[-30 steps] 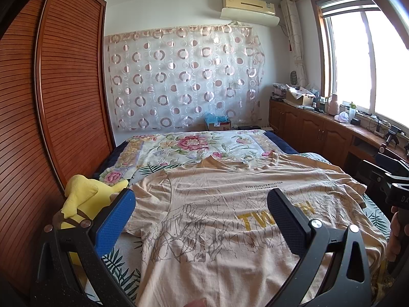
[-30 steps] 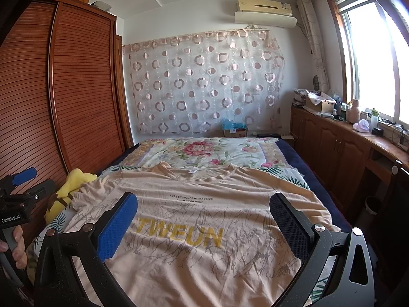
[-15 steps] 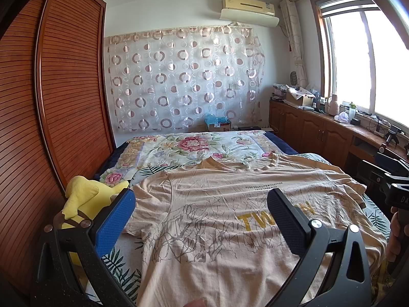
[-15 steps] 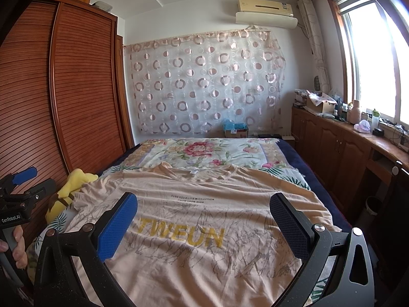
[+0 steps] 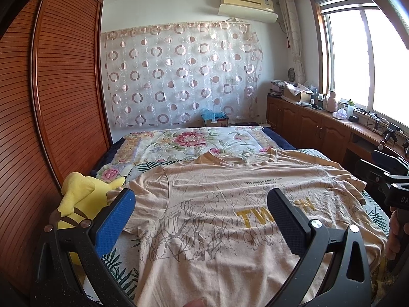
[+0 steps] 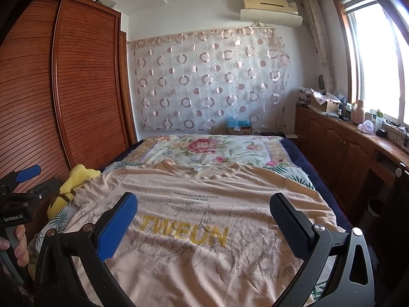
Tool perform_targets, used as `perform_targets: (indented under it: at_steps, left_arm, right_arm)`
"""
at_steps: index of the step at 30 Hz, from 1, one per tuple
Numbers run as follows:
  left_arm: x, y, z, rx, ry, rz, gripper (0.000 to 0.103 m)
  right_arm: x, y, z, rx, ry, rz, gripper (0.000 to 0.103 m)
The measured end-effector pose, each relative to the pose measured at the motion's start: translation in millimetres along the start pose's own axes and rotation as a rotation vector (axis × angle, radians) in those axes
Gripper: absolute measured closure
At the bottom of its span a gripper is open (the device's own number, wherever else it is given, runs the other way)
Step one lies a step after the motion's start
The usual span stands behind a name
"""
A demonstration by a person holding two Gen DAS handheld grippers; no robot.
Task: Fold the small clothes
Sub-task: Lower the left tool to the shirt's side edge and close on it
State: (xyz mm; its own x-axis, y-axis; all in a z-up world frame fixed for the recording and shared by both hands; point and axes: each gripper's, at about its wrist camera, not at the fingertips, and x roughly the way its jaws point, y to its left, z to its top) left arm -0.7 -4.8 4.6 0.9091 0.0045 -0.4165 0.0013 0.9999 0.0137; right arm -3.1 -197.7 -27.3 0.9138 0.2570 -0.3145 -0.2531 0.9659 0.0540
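A beige T-shirt (image 5: 219,204) (image 6: 204,220) with yellow lettering lies spread flat, front up, on the bed, collar toward the far wall. My left gripper (image 5: 202,204) hovers open above the shirt's left half, nothing between its fingers. Over the shirt's chest print my right gripper (image 6: 204,209) is open too and holds nothing. The right gripper's body (image 5: 391,179) shows at the right edge of the left wrist view, with a hand on its handle. At the left edge of the right wrist view, the left gripper's body (image 6: 18,194) is held by a hand.
A floral bedspread (image 5: 194,140) covers the bed beyond the shirt. A yellow plush toy (image 5: 81,197) (image 6: 74,184) lies at the bed's left edge by the slatted wooden wardrobe (image 5: 51,102). Wooden cabinets (image 6: 345,148) with clutter run under the window on the right.
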Motion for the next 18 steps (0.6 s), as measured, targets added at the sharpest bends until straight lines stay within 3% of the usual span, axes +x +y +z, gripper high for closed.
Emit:
perform_targets:
  at_steps: [12,18]
  left_arm:
    - [36,26,-21,-0.006,0.092,0.026,0.0]
    - [49,42,-22,-0.007,0.117,-0.011,0.0]
  right_arm:
    - [24,-5,2,-0.015,0.063,0.044,0.0]
    - [34,-7,7,-0.028,0.087,0.061,0.0]
